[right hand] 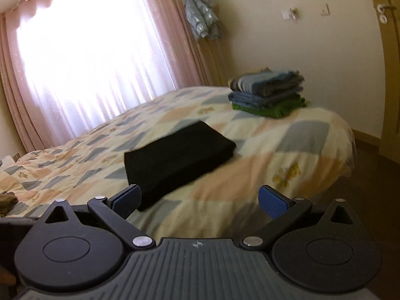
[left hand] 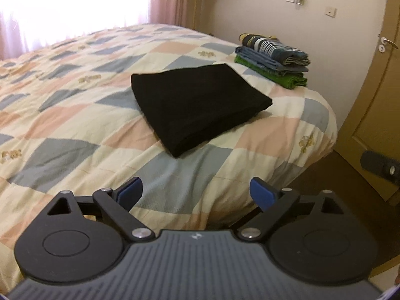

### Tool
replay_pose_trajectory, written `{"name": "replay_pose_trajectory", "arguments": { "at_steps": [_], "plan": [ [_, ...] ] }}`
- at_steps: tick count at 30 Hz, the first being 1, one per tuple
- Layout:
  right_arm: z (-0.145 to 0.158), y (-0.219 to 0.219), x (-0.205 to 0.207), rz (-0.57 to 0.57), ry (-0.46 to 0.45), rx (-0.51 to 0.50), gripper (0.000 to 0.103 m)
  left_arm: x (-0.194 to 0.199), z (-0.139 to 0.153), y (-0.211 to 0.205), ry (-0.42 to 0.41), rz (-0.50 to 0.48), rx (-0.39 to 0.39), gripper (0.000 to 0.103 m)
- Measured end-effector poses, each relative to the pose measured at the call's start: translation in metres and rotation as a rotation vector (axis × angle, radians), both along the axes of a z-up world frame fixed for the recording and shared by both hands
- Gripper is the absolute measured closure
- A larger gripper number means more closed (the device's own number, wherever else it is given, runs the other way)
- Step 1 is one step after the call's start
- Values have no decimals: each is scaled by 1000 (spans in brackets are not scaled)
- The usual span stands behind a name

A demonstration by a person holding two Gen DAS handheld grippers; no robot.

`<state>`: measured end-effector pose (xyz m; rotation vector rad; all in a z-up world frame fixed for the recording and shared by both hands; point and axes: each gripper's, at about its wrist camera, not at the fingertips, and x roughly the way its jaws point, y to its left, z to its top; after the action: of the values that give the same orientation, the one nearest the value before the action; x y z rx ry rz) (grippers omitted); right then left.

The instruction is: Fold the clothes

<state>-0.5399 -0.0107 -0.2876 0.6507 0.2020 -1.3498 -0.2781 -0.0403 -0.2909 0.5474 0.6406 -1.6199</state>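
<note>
A black garment [left hand: 197,105] lies folded into a flat rectangle on the patchwork bed cover [left hand: 75,125]. It also shows in the right wrist view [right hand: 175,160]. A stack of folded clothes [left hand: 272,58], striped on top, blue in the middle, green below, sits near the bed's far right corner; it also shows in the right wrist view [right hand: 267,93]. My left gripper [left hand: 197,191] is open and empty, held back from the black garment above the bed's near edge. My right gripper [right hand: 200,198] is open and empty, close to the garment's near corner.
A bright window with pink curtains [right hand: 87,57] is behind the bed. A door [left hand: 375,100] stands at the right, with brown floor [right hand: 375,175] beside the bed. Clothes hang [right hand: 202,15] on the far wall. A brownish cloth [right hand: 7,200] lies at the left edge.
</note>
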Motion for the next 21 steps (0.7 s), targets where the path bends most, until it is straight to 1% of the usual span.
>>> {"name": "replay_pose_trajectory", "arguments": {
  "at_steps": [3, 6, 8, 11, 13, 17, 19, 21],
  "plan": [
    [-11, 1, -9, -3, -31, 13, 0, 5, -9, -15, 16, 9, 20, 9],
    [-41, -32, -18, 10, -84, 106, 0, 18, -19, -44, 43, 50, 41, 9],
    [-59, -59, -22, 31, -113, 162, 0, 34, -27, -70, 105, 96, 86, 9],
    [-73, -100, -26, 96, -147, 204, 1, 66, -44, -111, 244, 148, 130, 9],
    [-71, -135, -29, 155, -170, 178, 2, 82, -56, -138, 315, 174, 151, 9],
    [-57, -219, -31, 273, -227, 104, 2, 100, -75, -188, 402, 173, 139, 9],
    [-54, -268, -29, 332, -262, 101, 2, 108, -88, -210, 460, 168, 154, 9],
    [-61, -317, -26, 407, -280, 134, 2, 115, -100, -230, 517, 161, 175, 9]
  ]
}}
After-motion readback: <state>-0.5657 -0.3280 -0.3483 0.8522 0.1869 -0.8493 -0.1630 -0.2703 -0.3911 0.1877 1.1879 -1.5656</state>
